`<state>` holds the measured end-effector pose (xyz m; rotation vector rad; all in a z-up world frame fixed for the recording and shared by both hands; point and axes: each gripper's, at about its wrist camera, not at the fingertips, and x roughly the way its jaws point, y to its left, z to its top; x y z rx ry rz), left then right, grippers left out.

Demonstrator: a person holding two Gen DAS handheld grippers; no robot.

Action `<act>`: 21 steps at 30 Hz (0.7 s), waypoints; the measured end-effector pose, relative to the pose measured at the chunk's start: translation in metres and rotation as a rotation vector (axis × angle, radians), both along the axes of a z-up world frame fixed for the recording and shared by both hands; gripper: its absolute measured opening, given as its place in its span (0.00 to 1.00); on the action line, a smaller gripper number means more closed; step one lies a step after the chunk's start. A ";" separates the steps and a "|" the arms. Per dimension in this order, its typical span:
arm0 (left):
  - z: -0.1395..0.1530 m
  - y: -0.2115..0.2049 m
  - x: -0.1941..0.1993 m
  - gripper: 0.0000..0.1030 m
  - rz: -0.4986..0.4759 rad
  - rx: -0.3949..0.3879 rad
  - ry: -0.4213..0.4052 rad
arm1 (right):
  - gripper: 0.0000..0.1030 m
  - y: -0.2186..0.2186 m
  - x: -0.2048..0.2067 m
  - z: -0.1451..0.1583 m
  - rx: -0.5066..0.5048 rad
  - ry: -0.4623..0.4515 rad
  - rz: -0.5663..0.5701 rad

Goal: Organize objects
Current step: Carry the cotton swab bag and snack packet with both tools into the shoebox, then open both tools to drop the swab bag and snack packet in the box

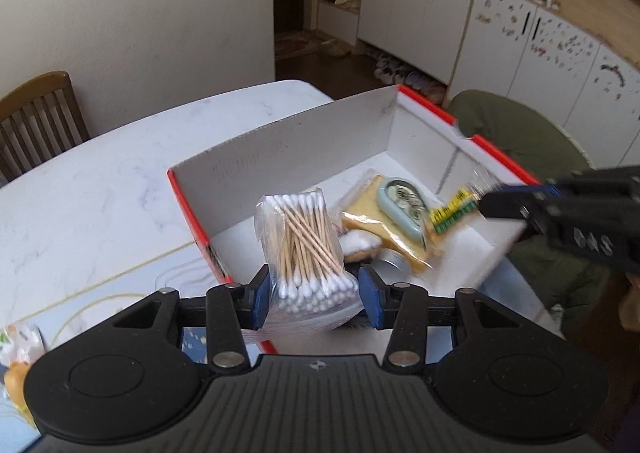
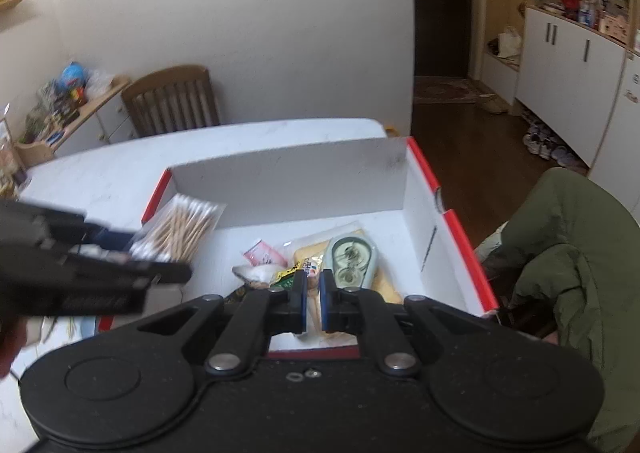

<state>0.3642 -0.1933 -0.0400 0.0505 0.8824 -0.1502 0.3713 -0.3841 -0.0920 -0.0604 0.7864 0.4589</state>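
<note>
My left gripper (image 1: 313, 295) is shut on a clear bag of cotton swabs (image 1: 306, 249) and holds it over the near left corner of a red-edged white box (image 1: 288, 141). In the right wrist view the bag (image 2: 180, 227) hangs over the box's left wall (image 2: 154, 193). My right gripper (image 2: 314, 303) is shut on a small yellow-green packet (image 2: 290, 277), seen blurred in the left wrist view (image 1: 454, 211), above the box's right side. Inside the box lie a yellow sponge pack (image 1: 384, 227), a pale green tape dispenser (image 1: 402, 205) and a white-topped item (image 1: 356, 243).
The box sits on a white marble table (image 1: 100, 189). A wooden chair (image 1: 38, 121) stands at the far left. A green jacket (image 2: 572, 253) is draped to the right of the box. A snack packet (image 1: 18, 349) lies at the table's near left edge.
</note>
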 end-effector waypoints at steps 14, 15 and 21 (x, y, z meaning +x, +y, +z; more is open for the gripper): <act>-0.026 -0.011 0.061 0.43 0.042 0.111 0.101 | 0.06 0.019 0.008 -0.023 -0.105 0.050 0.166; -0.029 -0.012 0.062 0.43 0.041 0.119 0.111 | 0.06 0.020 0.009 -0.025 -0.110 0.057 0.175; -0.043 -0.015 0.066 0.43 0.029 0.143 0.157 | 0.06 0.024 0.017 -0.029 -0.127 0.073 0.194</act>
